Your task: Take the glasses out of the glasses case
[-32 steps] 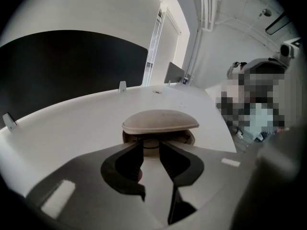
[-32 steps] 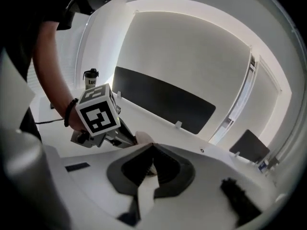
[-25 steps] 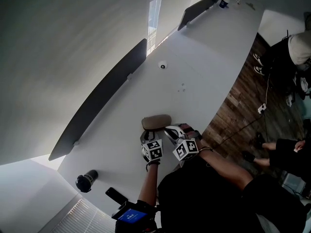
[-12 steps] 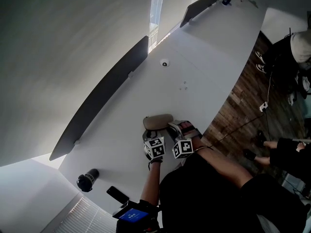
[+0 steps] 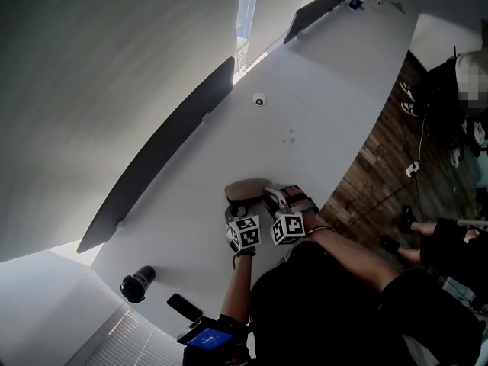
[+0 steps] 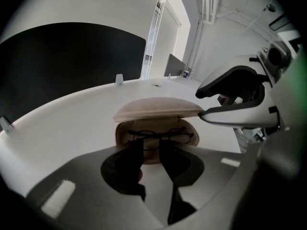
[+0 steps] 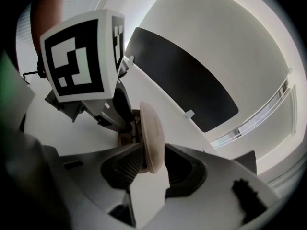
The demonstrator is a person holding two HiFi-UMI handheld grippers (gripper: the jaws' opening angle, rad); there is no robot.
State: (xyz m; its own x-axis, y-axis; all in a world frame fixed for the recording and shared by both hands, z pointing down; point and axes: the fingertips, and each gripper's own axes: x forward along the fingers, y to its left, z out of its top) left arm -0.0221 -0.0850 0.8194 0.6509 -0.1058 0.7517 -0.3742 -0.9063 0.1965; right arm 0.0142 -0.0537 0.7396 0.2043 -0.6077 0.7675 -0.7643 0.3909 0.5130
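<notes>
Right gripper (image 7: 152, 152), jaws just opening wide, has the raised lid (image 7: 151, 126) of the beige oval glasses case (image 6: 123, 134) between them, maybe brushing one pad. Freed, that lid could drop on the thin black-rimmed glasses (image 6: 160, 136) inside, where the left gripper (image 6: 149, 144) hovers, jaws parted.

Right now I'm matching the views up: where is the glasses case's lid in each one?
Head view: lid just below centre.
Left gripper view: lid centre, raised above the glasses.
Right gripper view: lid centre, seen edge-on.
Shared landmark: the dark panel behind it.
</notes>
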